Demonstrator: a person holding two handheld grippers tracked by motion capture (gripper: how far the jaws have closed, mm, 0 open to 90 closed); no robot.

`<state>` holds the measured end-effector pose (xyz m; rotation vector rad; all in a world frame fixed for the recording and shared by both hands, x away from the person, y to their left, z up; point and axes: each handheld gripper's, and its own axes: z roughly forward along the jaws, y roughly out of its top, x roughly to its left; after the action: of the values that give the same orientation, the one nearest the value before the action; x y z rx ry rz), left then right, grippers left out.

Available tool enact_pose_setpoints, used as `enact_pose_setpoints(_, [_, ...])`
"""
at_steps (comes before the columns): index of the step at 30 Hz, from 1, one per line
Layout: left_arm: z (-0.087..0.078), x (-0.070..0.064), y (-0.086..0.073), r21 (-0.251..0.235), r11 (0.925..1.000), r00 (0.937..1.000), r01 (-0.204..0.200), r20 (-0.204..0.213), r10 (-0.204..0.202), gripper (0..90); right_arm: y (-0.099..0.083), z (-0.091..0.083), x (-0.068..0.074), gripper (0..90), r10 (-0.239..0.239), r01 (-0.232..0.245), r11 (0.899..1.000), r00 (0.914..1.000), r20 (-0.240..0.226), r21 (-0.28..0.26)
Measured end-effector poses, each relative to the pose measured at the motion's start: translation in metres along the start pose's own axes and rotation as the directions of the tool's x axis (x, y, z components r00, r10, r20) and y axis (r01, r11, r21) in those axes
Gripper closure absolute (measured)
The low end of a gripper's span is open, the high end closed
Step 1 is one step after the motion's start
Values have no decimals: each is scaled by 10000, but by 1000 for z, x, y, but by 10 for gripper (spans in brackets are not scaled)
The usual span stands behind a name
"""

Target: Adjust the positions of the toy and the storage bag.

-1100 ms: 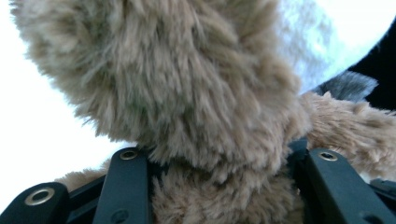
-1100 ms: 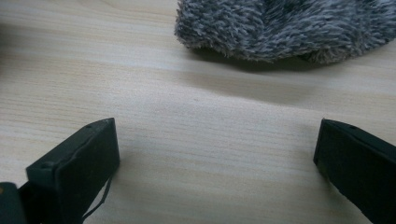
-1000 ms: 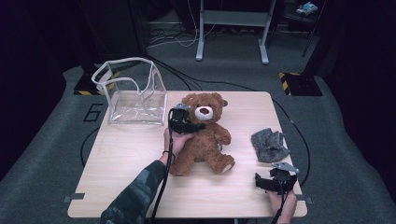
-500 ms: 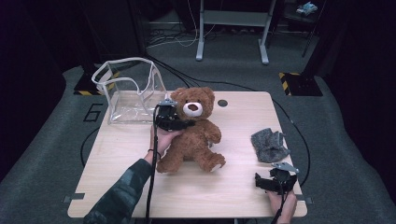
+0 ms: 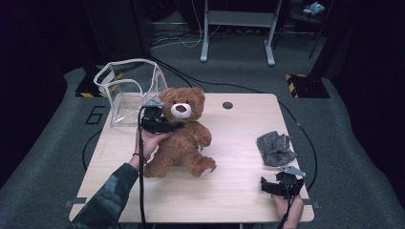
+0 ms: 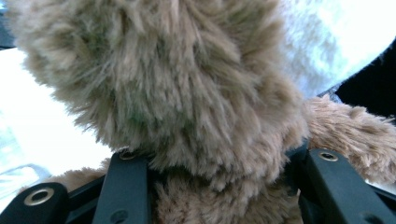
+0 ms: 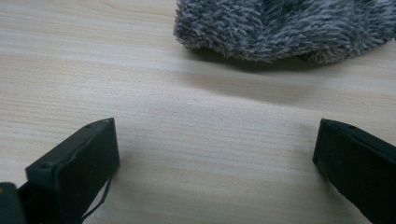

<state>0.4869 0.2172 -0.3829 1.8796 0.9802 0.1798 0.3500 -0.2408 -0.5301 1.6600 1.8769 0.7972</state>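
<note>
A brown teddy bear (image 5: 186,140) sits tilted on the wooden table (image 5: 234,200), left of centre. My left gripper (image 5: 165,126) is shut on the bear at its neck, just under the head. In the left gripper view, bear fur (image 6: 187,93) bulges between the two black jaws of my left gripper (image 6: 224,191). My right gripper (image 5: 279,185) rests open near the front right edge, nothing between its fingers. In the right gripper view my right gripper (image 7: 215,163) faces a grey fuzzy cloth (image 7: 280,25) lying a little ahead on the wood.
A clear plastic bag (image 5: 126,90) with a white rim stands open at the table's back left corner, right beside the bear's head. The grey fuzzy cloth (image 5: 274,148) lies at the right side. A small round hole (image 5: 228,105) marks the tabletop's back edge.
My left gripper has dragged the bear leftward, closer to the clear bag. The right gripper and the grey cloth have stayed put.
</note>
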Motion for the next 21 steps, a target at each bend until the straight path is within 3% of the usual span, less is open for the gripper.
enact_pose_setpoints(7, [-24, 16, -10, 54, 10000, 9998, 78, -180, -77, 524, 0, 0, 0, 0, -21, 21, 10000, 10000, -3, -5])
enact_pose_setpoints(11, [-38, 24, -16, -17, 9991, 9988, 431, -211, -431, 524, 0, 0, 0, 0, -11, 11, 10000, 10000, 13, -2])
enact_pose_setpoints(21, [-71, 44, -33, 122, 9975, 9958, 700, -600, -692, 521, 0, 0, 0, 0, -21, 21, 10000, 10000, 2, -9])
